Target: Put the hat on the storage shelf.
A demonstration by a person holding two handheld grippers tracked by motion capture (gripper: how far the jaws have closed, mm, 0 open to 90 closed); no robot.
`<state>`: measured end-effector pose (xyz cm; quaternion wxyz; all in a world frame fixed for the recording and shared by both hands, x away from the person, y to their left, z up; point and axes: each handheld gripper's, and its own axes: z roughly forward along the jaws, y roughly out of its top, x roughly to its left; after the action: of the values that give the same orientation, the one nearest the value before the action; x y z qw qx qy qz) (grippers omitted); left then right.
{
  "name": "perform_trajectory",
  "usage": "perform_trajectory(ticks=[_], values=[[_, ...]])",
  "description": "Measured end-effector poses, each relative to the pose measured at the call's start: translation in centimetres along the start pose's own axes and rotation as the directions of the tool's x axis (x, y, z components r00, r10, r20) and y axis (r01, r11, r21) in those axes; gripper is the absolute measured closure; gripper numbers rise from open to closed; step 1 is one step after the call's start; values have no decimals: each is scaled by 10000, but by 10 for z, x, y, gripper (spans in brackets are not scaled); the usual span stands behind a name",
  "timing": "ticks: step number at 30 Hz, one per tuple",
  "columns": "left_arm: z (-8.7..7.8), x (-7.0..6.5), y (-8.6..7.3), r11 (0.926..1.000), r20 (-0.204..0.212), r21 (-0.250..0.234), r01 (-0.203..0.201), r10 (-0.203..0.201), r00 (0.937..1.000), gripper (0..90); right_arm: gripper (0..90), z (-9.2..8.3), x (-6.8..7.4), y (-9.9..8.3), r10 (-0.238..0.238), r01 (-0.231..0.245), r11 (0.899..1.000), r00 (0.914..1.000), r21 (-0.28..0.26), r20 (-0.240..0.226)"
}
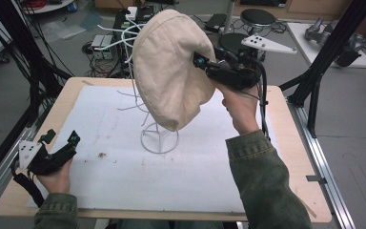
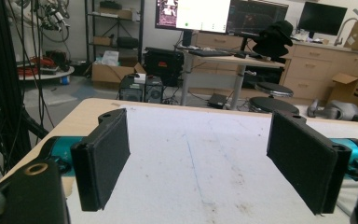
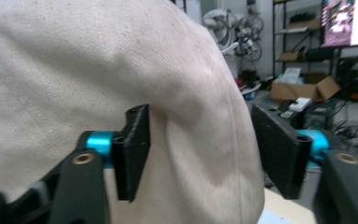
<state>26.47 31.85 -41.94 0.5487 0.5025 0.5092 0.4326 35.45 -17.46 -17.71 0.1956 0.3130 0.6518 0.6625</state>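
A cream cloth cap (image 1: 169, 71) hangs tilted over the top of a white wire stand (image 1: 159, 140) at the middle of the table. My right gripper (image 1: 201, 61) reaches in from the right at the cap's edge. In the right gripper view its jaws (image 3: 205, 149) stand apart with a fold of the cap (image 3: 74, 70) bulging between them; the pads do not pinch it. My left gripper (image 1: 62, 137) rests at the table's front left, well away from the stand. Its jaws (image 2: 198, 158) are open with nothing between them.
A white mat (image 1: 124, 176) covers most of the wooden table (image 1: 295, 143). Black frame posts (image 1: 324, 57) rise at the right and cables hang at the left (image 1: 33, 71). Stools (image 1: 257, 16) and equipment boxes stand on the floor behind the table.
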Motion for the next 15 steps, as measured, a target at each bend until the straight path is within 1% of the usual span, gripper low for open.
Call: perform_trajectory(ticks=[2, 4, 6, 8, 10, 12, 15], values=[[0, 0, 0, 10000, -10, -17, 14, -14, 10000, 211, 334, -1, 0, -2, -85, 85, 10000, 9999, -30, 77], [0, -1, 0, 10000, 5, -20, -2, 2, 10000, 211, 286, -4, -4, -8, -118, 117, 9999, 9996, 36, 239], [0, -1, 0, 10000, 19, 9, -10, 10, 10000, 211, 278, -8, -6, -11, -175, 180, 9997, 9995, -191, 274], [1, -1, -1, 10000, 15, 11, -18, 18, 10000, 211, 246, -12, -8, -14, -246, 257, 9990, 9992, -354, 318], [1, -1, -1, 10000, 28, 35, -34, 34, 10000, 211, 219, -15, -10, -17, -168, 179, 9991, 9994, -378, 288], [1, -2, -1, 10000, 28, 41, -38, 38, 10000, 211, 213, -19, -11, -19, -188, 205, 9984, 9993, -528, 329], [0, -2, 0, 10000, 46, 29, -35, 35, 10000, 211, 201, -24, -10, -23, -306, 333, 9976, 9985, -613, 458]])
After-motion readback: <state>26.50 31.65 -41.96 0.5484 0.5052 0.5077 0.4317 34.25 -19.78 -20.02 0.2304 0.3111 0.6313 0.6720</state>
